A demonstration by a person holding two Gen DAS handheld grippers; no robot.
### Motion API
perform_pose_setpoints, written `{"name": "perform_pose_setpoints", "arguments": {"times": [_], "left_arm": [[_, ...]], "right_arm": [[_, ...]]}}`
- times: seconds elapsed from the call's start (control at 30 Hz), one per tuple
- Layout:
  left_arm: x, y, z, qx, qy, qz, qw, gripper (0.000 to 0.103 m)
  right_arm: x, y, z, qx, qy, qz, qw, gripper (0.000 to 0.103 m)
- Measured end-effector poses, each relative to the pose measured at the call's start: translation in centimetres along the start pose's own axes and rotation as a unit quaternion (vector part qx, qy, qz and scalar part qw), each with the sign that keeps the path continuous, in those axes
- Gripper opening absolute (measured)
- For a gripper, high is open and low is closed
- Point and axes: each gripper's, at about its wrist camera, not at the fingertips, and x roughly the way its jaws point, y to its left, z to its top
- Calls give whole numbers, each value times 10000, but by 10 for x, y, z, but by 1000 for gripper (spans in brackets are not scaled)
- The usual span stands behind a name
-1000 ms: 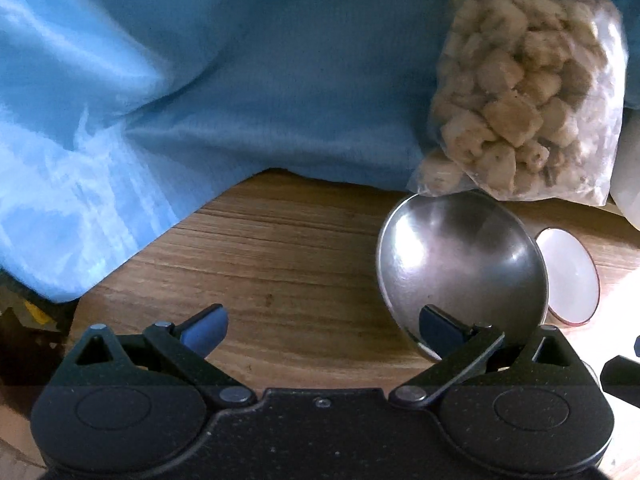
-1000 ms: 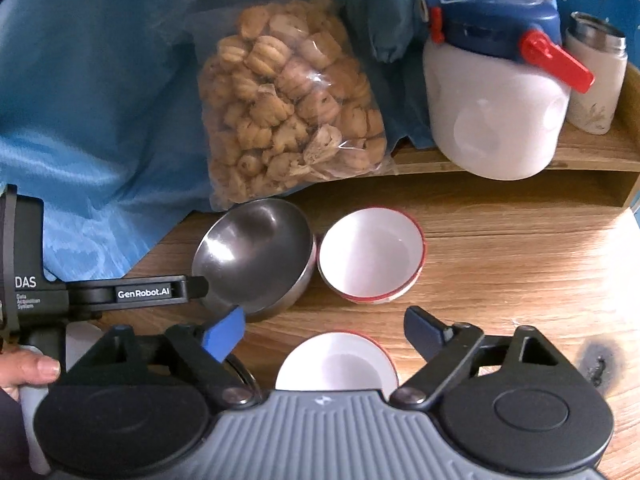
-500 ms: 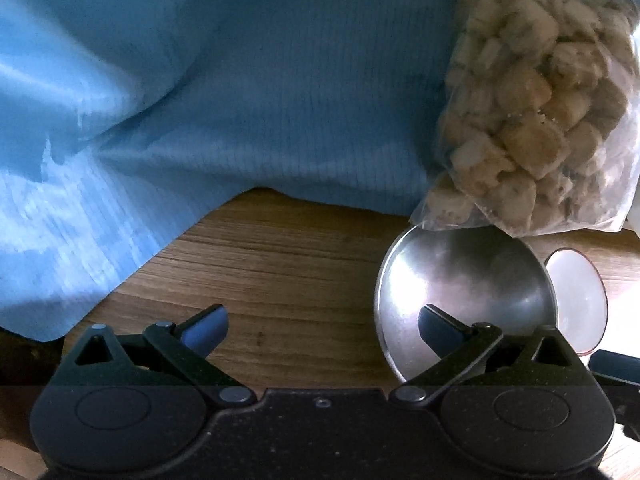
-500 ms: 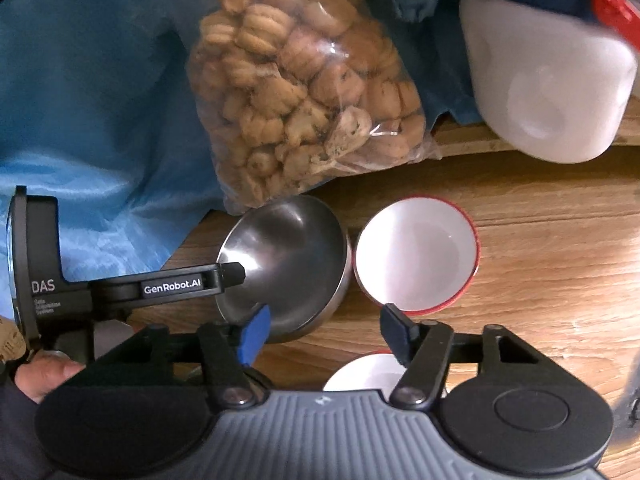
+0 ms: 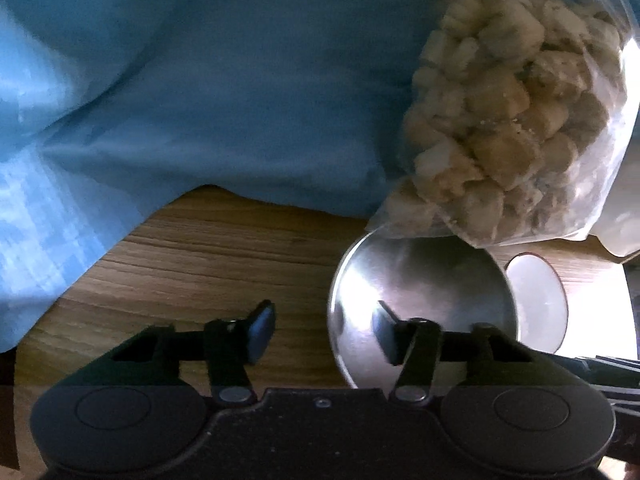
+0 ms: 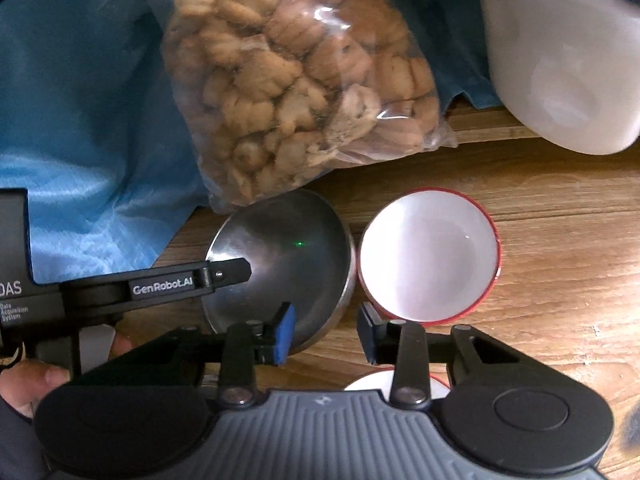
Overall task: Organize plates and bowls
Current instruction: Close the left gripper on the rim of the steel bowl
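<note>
Left tool (image 5: 324, 330), half closed and just closing, straddled the steel bowl's (image 5: 424, 280) left rim, ungripped; right tool (image 6: 326, 334), likewise empty, hung at its near-right edge.

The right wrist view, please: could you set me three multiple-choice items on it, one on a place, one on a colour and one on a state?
1. In the right wrist view, where does the steel bowl lie relative to the white bowl that shows whole?
A. to its left
B. to its right
C. stacked inside it

2. What colour is that white bowl's rim?
A. blue
B. red
C. green

3. What state is the steel bowl in?
A. full of biscuits
B. upside down
C. empty

Answers:
1 A: it sits just left of the white bowl, below the bag of biscuits.
2 B: a red line rings its edge.
3 C: its bare, shiny inside faces up with nothing in it.
</note>
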Motion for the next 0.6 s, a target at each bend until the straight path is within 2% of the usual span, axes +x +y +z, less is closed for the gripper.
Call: {"name": "perform_pose_setpoints", "arguments": {"times": [0.07,0.23,0.3,0.43,0.53,0.6], "left_arm": [[2,0,2,-8,44,-114,9999,41],[5,-1,4,-127,133,-287,9994,40],[8,-1,3,-190,197,-375,9989,30],[10,4,-2,-331,241,-213,9989,15],[5,11,-7,-457,249,-300,9982,14],[-1,11,-13,-363,139,-248,9989,14]], "right_arm": [[1,0,0,10,10,-14,10000,37],[6,0,5,52,31,-69,10000,37],[8,0,8,83,40,-48,9999,35],[11,-1,11,141,104,-53,9998,27],[10,-2,11,145,190,-29,9997,27],[7,-2,8,123,234,22,9996,27]]}}
